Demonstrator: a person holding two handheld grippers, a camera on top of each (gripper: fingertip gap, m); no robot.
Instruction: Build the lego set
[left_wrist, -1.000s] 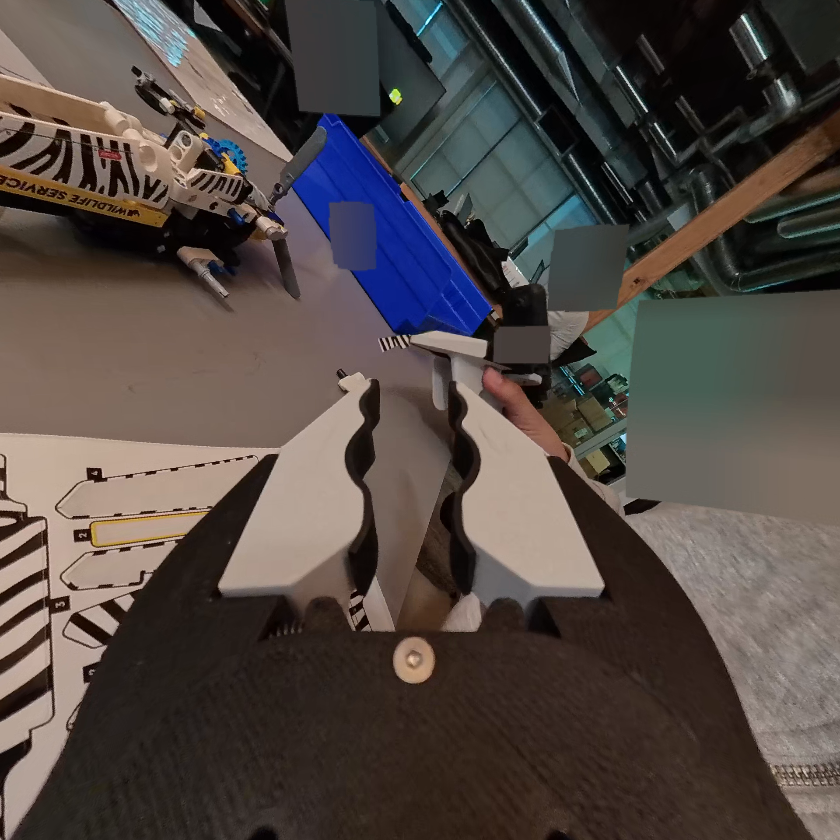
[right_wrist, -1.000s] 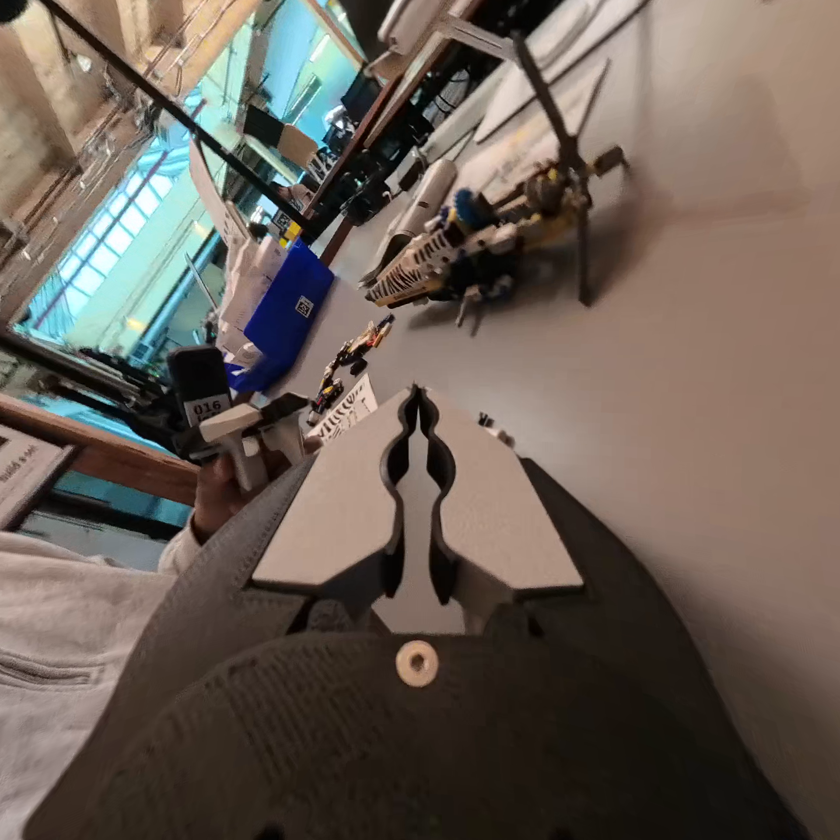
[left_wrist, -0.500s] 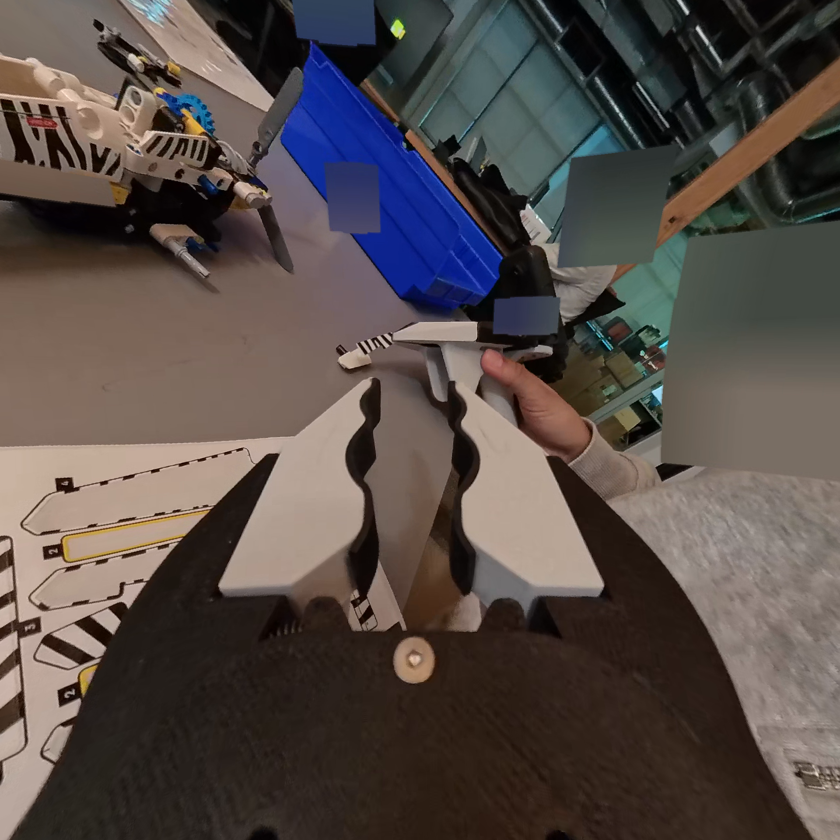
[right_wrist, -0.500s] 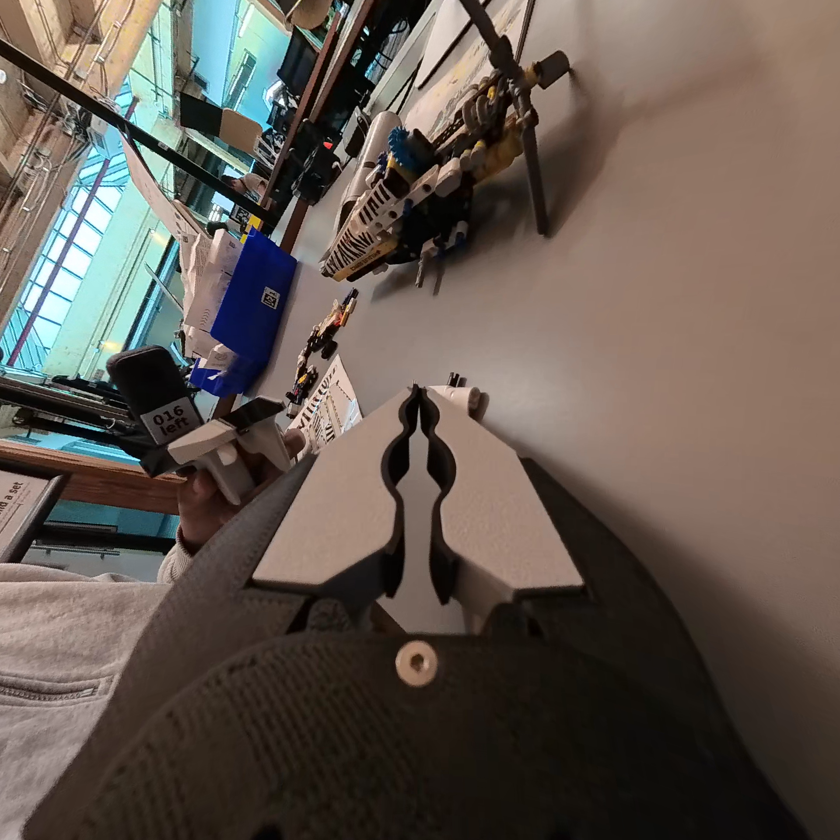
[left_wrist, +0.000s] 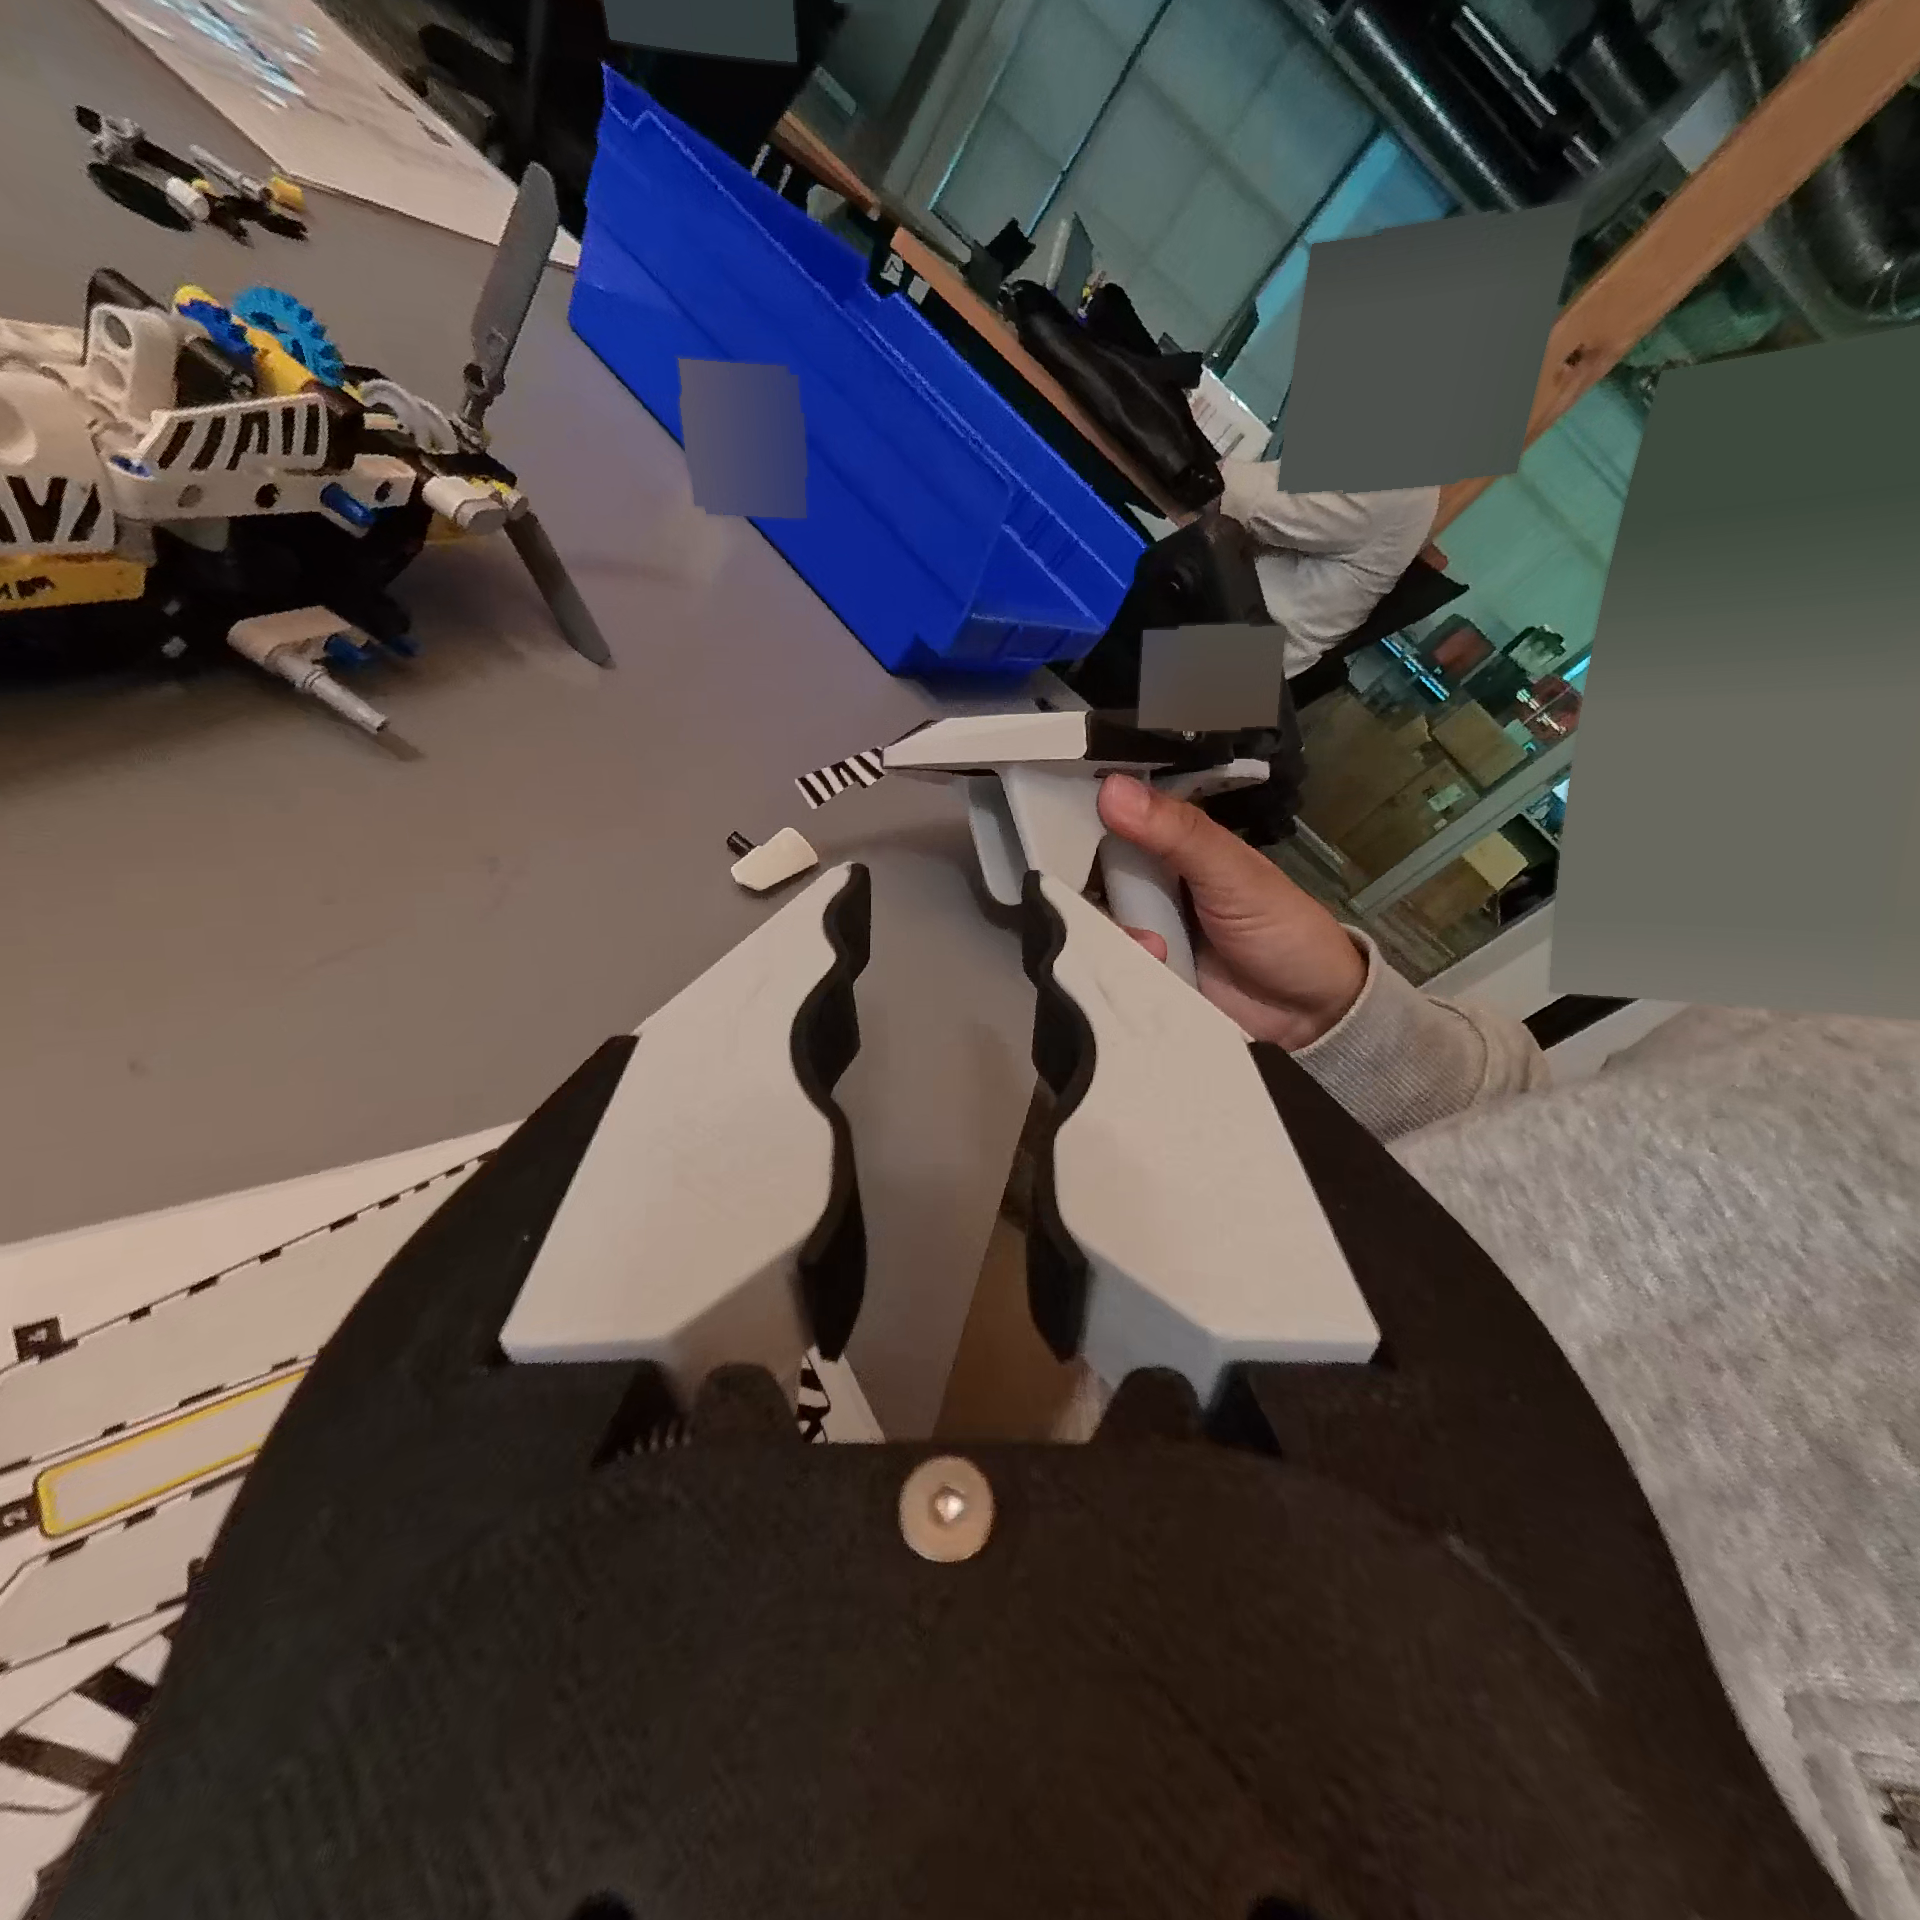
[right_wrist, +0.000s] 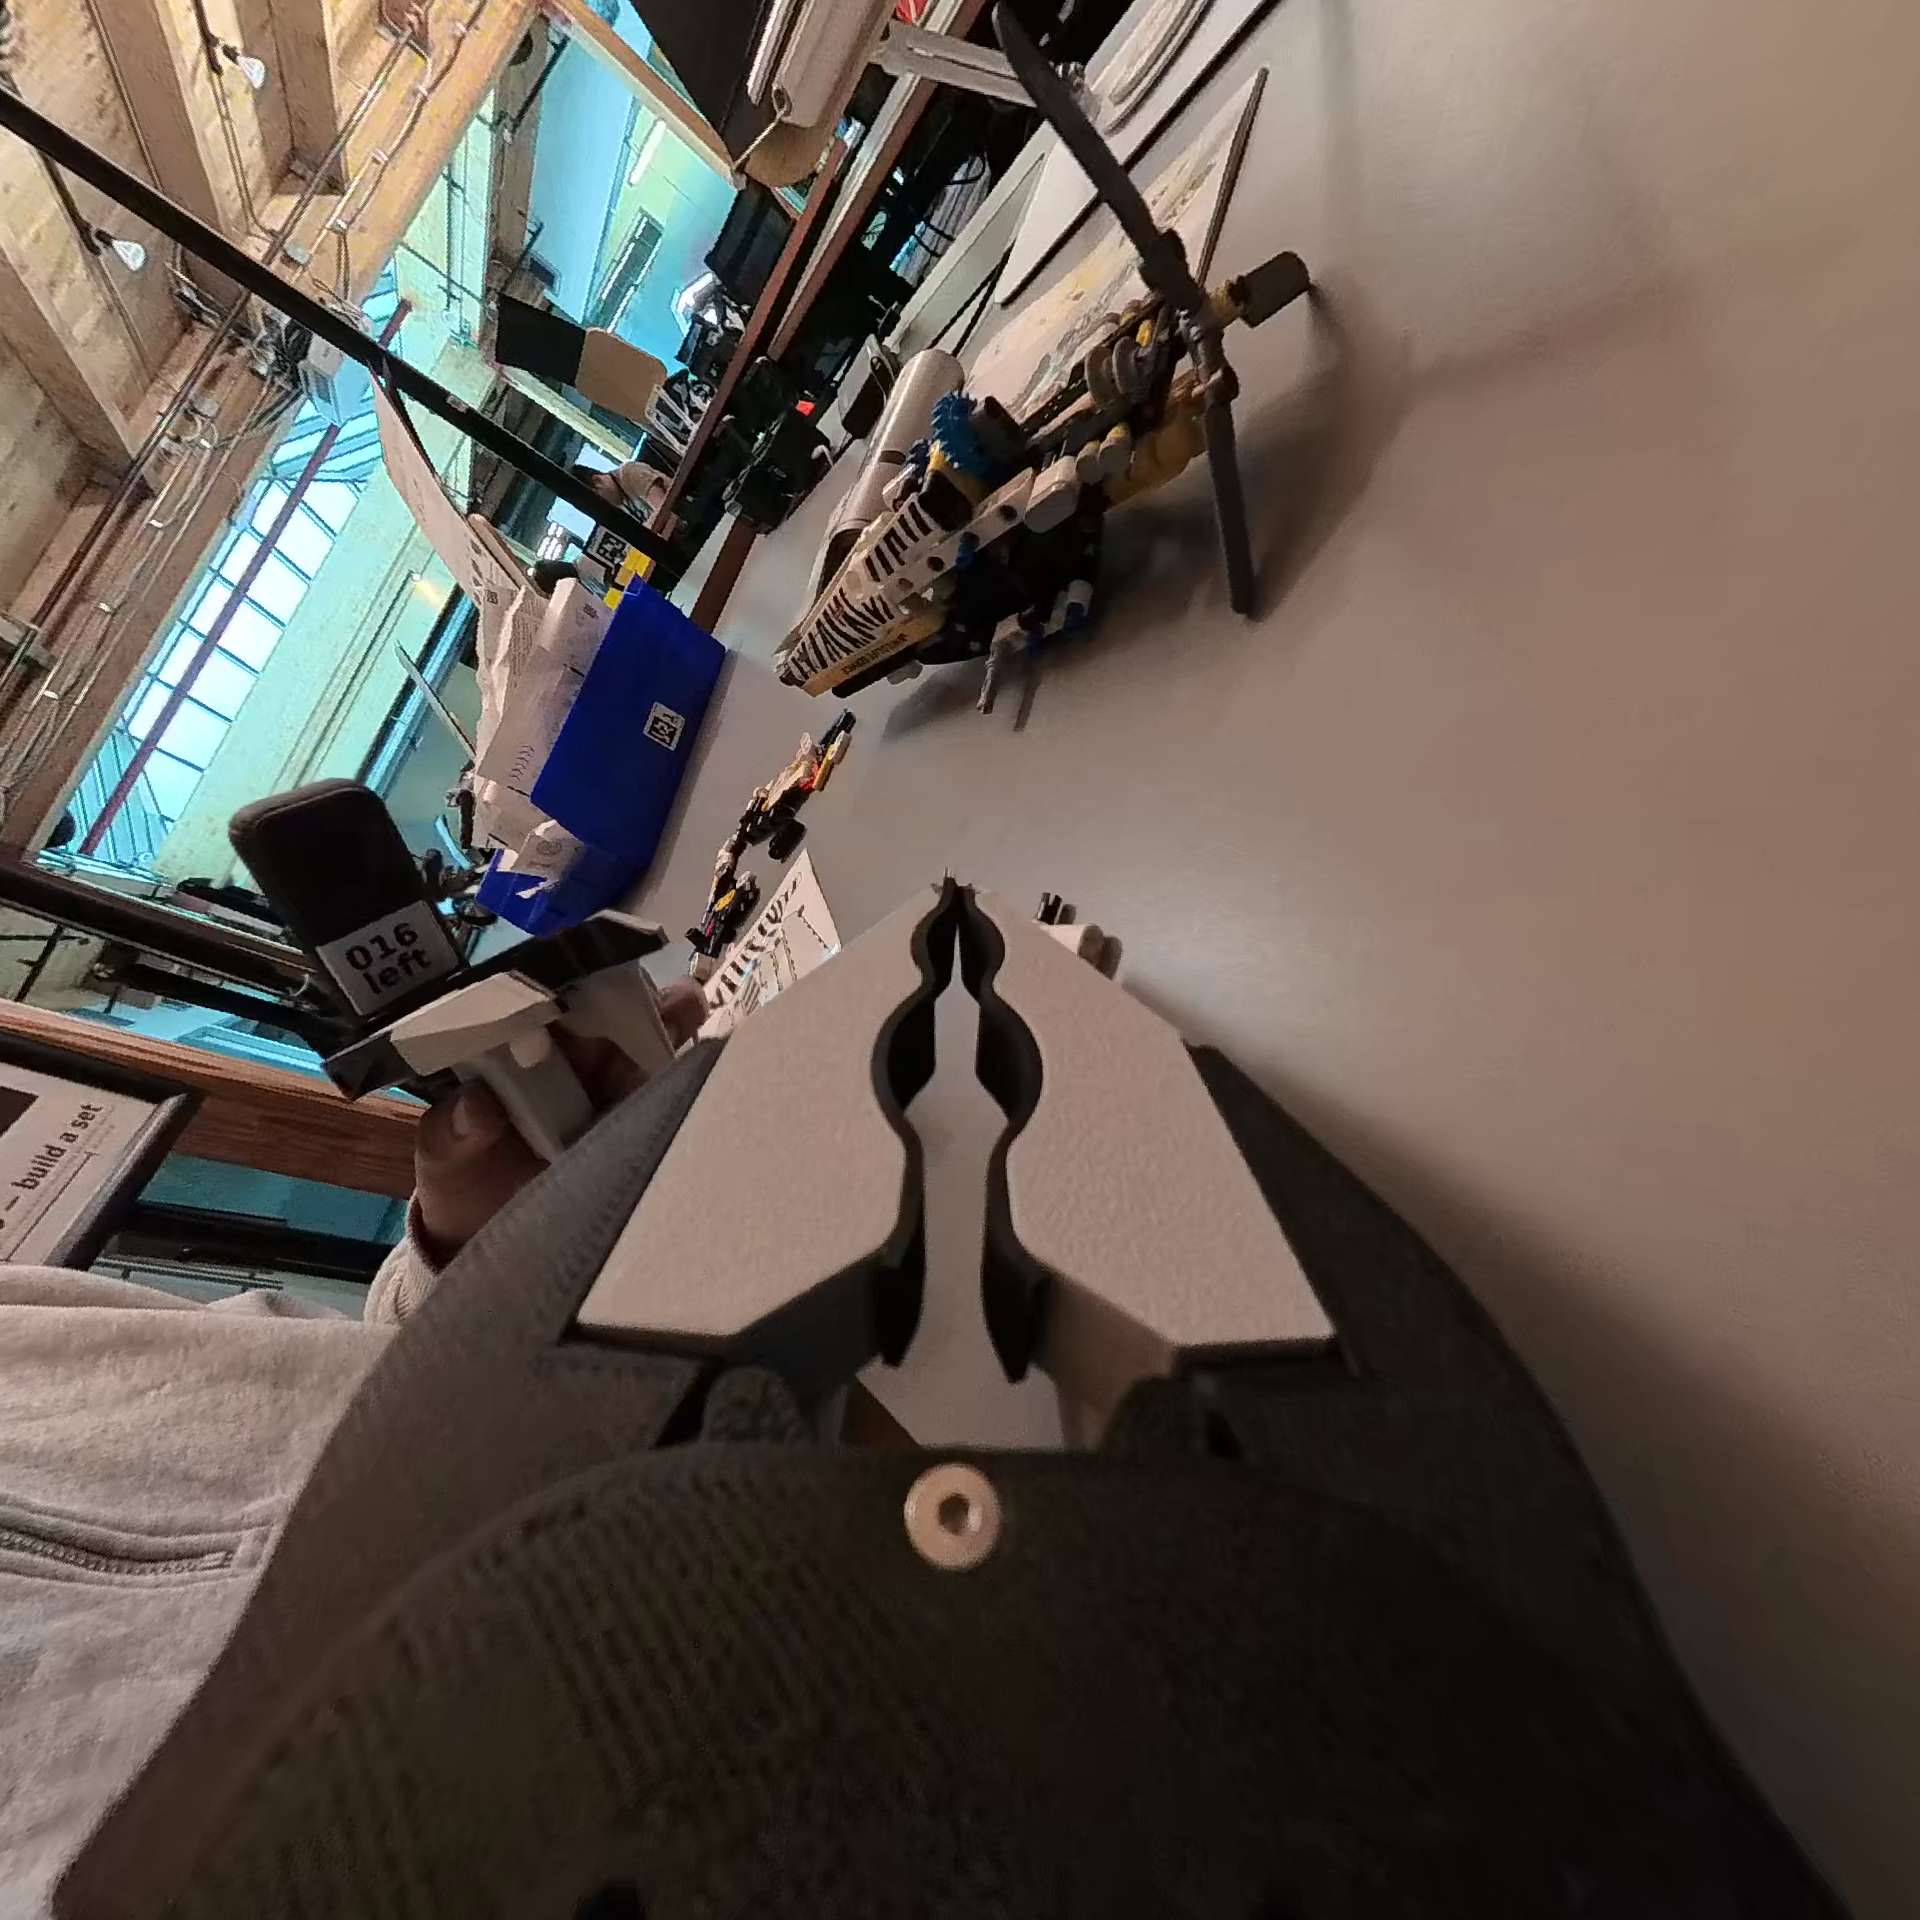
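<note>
My right gripper is shut on a small zebra-striped sticker. It shows side-on in the left wrist view, a little above the grey table. A small white lego piece with a black pin lies on the table just below the sticker. It also shows in the right wrist view. My left gripper is open and empty, just short of the white piece. The zebra-striped helicopter model stands farther back on the table, at far left.
A sticker sheet lies under my left gripper. A blue bin stands behind the model, another blue bin at the table's far end. Small black and yellow subassemblies lie near the sheet. A booklet lies at the back. Left tips to right tips: about 11 centimetres. Between my right fingertips and the small white lego piece there is roughly 4 centimetres.
Both views have swung, so the helicopter model sits farther left in the left wrist view. The right gripper with the sticker now shows fully above the white piece. Both grips are unchanged.
</note>
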